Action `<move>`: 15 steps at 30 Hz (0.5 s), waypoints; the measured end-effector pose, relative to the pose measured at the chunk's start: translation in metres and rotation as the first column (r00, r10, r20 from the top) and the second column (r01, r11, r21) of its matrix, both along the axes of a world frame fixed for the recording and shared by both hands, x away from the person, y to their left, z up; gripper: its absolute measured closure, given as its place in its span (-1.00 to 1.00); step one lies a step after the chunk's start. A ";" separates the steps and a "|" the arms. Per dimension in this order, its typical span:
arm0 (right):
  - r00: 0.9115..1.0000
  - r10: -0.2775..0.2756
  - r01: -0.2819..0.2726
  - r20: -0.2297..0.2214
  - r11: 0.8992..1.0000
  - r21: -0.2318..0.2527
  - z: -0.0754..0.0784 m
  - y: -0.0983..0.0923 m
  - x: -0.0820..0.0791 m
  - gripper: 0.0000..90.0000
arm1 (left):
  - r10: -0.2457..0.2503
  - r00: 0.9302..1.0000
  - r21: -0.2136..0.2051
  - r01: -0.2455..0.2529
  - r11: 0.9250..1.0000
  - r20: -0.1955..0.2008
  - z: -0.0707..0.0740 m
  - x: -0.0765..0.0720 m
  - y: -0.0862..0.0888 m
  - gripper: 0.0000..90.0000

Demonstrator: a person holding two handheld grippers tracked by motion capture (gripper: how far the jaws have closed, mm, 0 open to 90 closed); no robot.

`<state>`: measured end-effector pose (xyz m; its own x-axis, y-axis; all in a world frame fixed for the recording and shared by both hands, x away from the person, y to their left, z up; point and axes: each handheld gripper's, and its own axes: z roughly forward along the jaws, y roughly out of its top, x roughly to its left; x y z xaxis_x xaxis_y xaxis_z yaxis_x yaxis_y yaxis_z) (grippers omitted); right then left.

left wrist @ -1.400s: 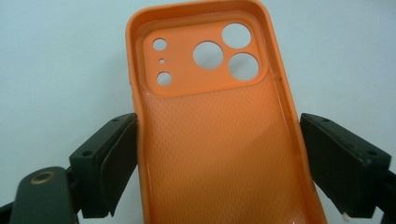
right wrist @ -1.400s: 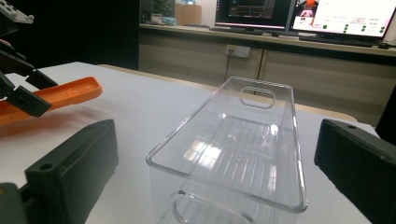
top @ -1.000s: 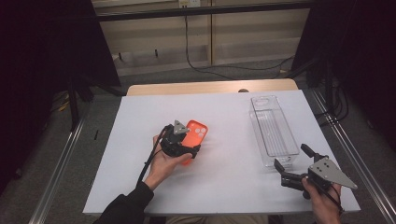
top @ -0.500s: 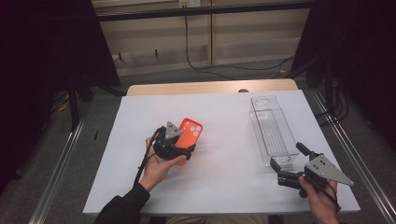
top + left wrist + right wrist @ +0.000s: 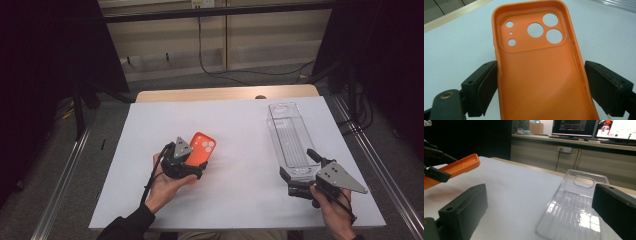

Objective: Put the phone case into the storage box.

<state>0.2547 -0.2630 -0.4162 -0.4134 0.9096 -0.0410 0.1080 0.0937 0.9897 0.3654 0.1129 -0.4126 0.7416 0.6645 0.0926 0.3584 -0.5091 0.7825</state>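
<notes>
We see the orange phone case (image 5: 201, 149) held up off the white table (image 5: 240, 125), left of the table's middle in the high view, with its camera-hole end pointing toward one o'clock. In the left gripper view its hollow inside faces us, the camera holes sit at twelve o'clock, and each long edge meets a black jaw at nine and three o'clock. The left gripper (image 5: 186, 167) is clamped on the orange phone case across its width, at the end away from the holes, and the person's left hand (image 5: 165, 186) wraps the gripper from below at about six o'clock of the case.

From the case, at about three o'clock across the table, we find the clear phone case (image 5: 291, 140) lying flat near the table's right edge, its length running from twelve to six o'clock. The right gripper (image 5: 300, 167) sits at the near end of that clear case, at its six o'clock, carried by the right hand (image 5: 334, 207). Its jaws stand spread apart. In the right gripper view they flank the clear case's near end, and we see them pressing on nothing. In that same view the orange case shows at about ten o'clock, tilted above the table. Beyond the table's far edge a dark cable (image 5: 210, 65) hangs against a pale wall.
</notes>
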 end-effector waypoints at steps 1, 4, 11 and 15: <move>1.000 0.005 -0.005 -0.002 1.000 -0.002 0.000 0.003 0.001 -1.00 | -0.001 1.000 0.004 0.001 1.000 0.004 0.000 -0.001 -0.001 -0.68; 1.000 0.031 -0.031 -0.007 0.999 -0.011 0.001 0.010 0.004 -1.00 | -0.010 1.000 0.011 0.010 1.000 0.016 -0.001 -0.005 -0.004 -0.68; 0.996 0.092 -0.092 -0.011 0.995 -0.025 0.003 0.030 0.008 -1.00 | -0.033 0.999 0.008 0.032 0.999 0.035 -0.001 -0.008 -0.009 -0.68; 0.992 0.122 -0.123 -0.020 0.992 -0.011 0.004 0.040 0.013 -1.00 | -0.047 0.998 0.007 0.047 0.999 0.042 0.000 -0.011 -0.012 -0.68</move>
<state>0.2673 -0.2232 -0.4118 -0.5224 0.8516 -0.0427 0.1144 0.1197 0.9862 0.3540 0.1011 -0.4127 0.7671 0.6285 0.1286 0.3007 -0.5293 0.7934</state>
